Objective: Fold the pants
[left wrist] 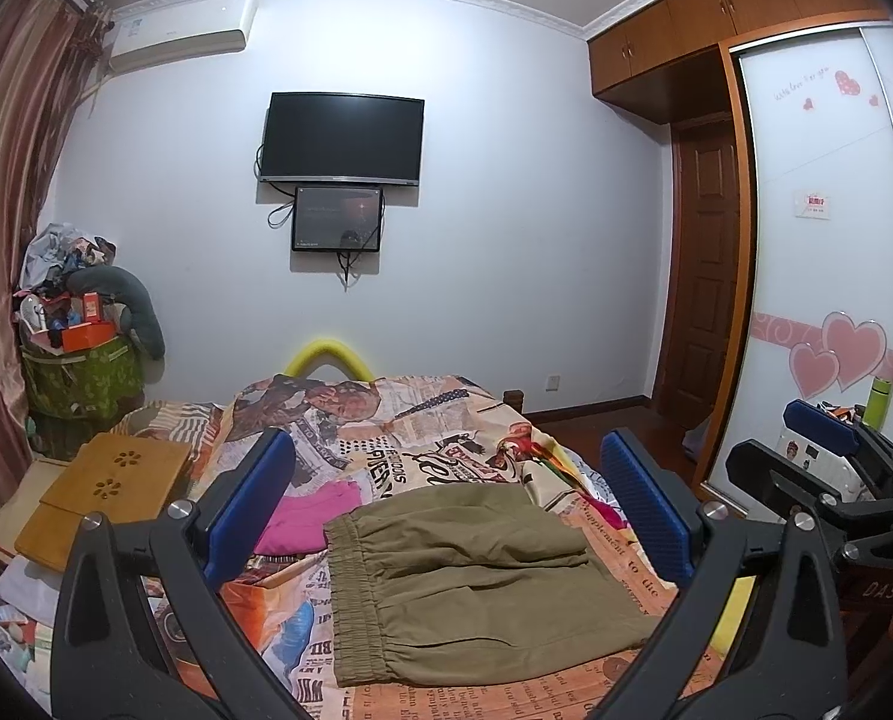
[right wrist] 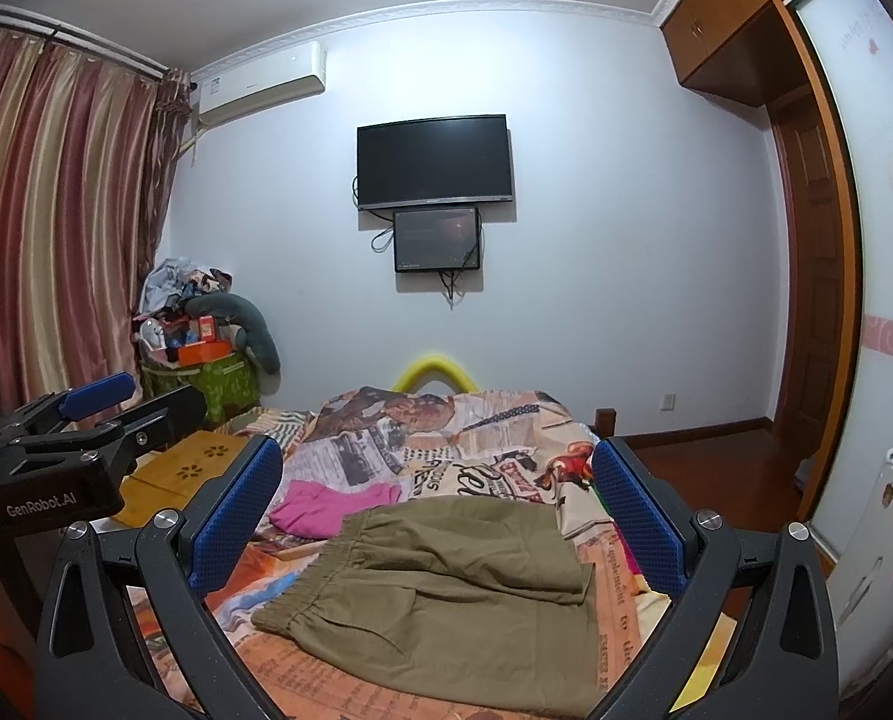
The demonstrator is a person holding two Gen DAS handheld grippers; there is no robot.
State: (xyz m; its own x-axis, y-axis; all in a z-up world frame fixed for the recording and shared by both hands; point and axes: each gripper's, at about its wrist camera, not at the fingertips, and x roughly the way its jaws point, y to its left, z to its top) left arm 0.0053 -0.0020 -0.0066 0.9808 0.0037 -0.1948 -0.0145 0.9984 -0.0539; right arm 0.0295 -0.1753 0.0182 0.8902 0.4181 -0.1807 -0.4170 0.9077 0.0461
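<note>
Olive-green pants (left wrist: 476,588) lie folded into a compact rectangle on the bed, elastic waistband on the left; they also show in the right wrist view (right wrist: 458,594). My left gripper (left wrist: 446,504) is open and empty, held above and in front of the pants, its blue pads wide apart. My right gripper (right wrist: 437,510) is open and empty too, likewise above the pants. The right gripper also shows at the right edge of the left wrist view (left wrist: 830,438), and the left gripper at the left edge of the right wrist view (right wrist: 95,396).
The bed has a newspaper-print cover (left wrist: 446,420). A pink garment (left wrist: 314,516) lies left of the pants. A wooden lap tray (left wrist: 104,492) sits at the bed's left. A green basket of clutter (left wrist: 80,372) stands by the curtain. A wardrobe (left wrist: 824,240) stands right.
</note>
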